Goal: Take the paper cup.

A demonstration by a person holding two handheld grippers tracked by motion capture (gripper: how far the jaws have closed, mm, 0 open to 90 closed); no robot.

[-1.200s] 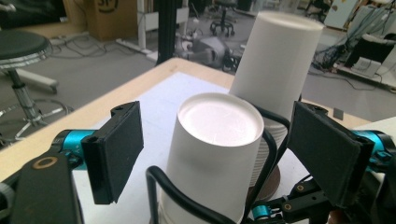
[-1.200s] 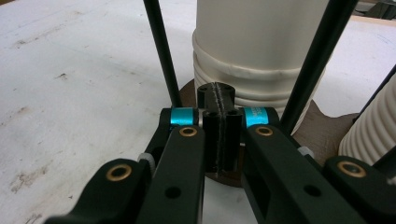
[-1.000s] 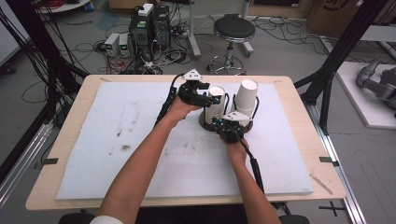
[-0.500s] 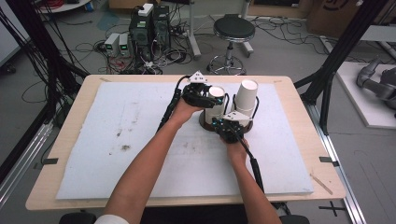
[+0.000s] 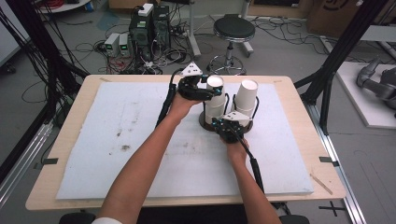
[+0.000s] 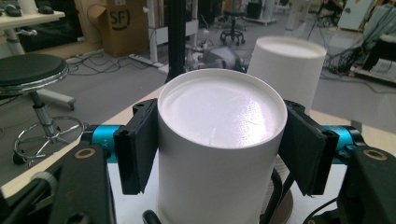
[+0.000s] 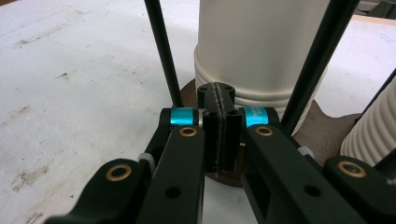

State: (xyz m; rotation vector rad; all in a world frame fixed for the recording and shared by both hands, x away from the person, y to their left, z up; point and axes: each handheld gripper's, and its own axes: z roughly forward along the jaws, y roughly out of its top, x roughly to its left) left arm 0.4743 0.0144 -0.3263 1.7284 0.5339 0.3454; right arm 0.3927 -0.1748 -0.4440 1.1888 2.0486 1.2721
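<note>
Two stacks of upturned white paper cups stand on a brown base (image 7: pixel 322 130) among black rods (image 7: pixel 161 46) at the back middle of the white mat. My left gripper (image 5: pixel 211 91) has just been closing and is now shut on the top cup (image 5: pixel 216 83) of the left stack; in the left gripper view both pads press the cup's (image 6: pixel 222 107) sides, with the other stack (image 6: pixel 289 65) behind it. The right gripper (image 5: pixel 225 123) is shut, low at the base's near rim. In the right gripper view its closed jaws (image 7: pixel 217 100) point at the foot of a stack (image 7: pixel 261 46).
The white mat (image 5: pixel 116 140) covers most of the wooden table (image 5: pixel 60 186), with open room to the left and front. Beyond the far edge are a stool (image 5: pixel 231 30), computer boxes (image 5: pixel 149 23) and cables. Black frame posts (image 5: pixel 336 60) stand to the right.
The left gripper's jaws have closed onto the top cup of the left stack, and that hand has risen slightly with it. The right gripper has stayed put at the base.
</note>
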